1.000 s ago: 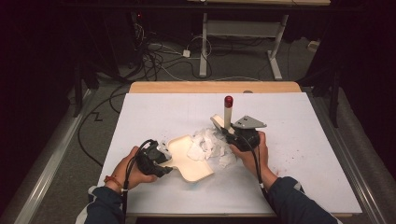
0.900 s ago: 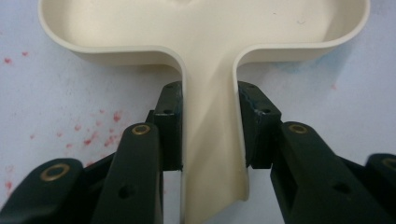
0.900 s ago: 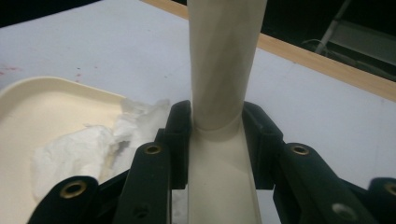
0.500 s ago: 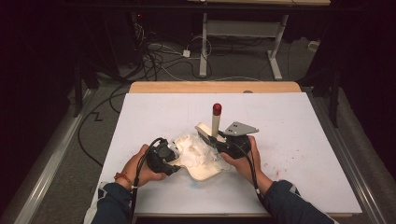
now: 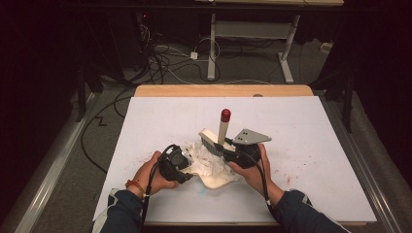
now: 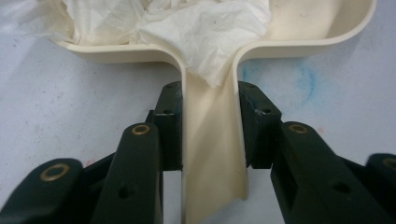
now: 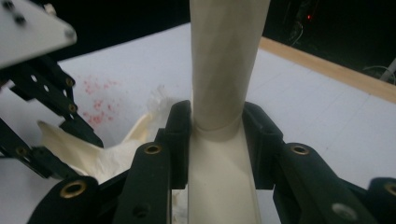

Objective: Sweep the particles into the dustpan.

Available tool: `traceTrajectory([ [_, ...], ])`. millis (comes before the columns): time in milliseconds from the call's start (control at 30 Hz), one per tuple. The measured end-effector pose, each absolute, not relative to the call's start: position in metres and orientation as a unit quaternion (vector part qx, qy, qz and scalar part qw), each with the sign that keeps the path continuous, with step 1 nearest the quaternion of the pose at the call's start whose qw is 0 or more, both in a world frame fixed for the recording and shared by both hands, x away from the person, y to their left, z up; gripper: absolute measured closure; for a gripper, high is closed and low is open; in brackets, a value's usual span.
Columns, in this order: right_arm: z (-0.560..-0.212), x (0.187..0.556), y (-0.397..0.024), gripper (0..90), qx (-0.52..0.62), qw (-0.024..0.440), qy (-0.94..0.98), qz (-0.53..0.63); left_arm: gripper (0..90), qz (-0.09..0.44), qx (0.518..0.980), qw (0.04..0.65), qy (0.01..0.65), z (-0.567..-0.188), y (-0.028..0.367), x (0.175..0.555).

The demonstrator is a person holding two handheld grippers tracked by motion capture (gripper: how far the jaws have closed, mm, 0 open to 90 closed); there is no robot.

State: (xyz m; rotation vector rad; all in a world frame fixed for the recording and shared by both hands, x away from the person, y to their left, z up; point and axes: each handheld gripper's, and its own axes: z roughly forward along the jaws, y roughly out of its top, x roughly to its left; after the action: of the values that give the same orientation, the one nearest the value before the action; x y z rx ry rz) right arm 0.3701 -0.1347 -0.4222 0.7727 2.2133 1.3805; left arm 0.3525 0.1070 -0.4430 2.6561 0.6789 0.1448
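Hand-held gripper [image 6: 208, 126] tight on dustpan handle [image 6: 212, 154]

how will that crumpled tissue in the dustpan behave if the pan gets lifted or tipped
The crumpled tissue looks thin and soft, so it is probably floppy and very light. It lies loose in the cream dustpan, one corner drooping into the handle channel, so a tilt would likely slide it. The left gripper clamps the handle alone, leaving the tissue unsecured.
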Motion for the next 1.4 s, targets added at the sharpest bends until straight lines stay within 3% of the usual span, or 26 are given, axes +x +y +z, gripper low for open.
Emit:
traceTrajectory([
  [633,-0.386,0.353,-0.2,67.7,0.281,0.203,0.793,0.5,62.6,0.059,0.953,0.178,0.239,-0.45,0.105,0.347],
  [767,-0.391,0.344,-0.22,67.8,0.273,0.186,0.819,0.468,62.6,0.059,0.953,0.177,0.239,-0.45,0.104,0.346],
  [933,-0.394,0.326,-0.244,67.8,0.253,0.134,0.845,0.451,62.6,0.059,0.954,0.174,0.236,-0.45,0.102,0.346],
  [1400,-0.407,0.31,-0.223,67.8,0.215,0.095,0.86,0.452,62.6,0.058,0.957,0.172,0.227,-0.45,0.093,0.345],
])
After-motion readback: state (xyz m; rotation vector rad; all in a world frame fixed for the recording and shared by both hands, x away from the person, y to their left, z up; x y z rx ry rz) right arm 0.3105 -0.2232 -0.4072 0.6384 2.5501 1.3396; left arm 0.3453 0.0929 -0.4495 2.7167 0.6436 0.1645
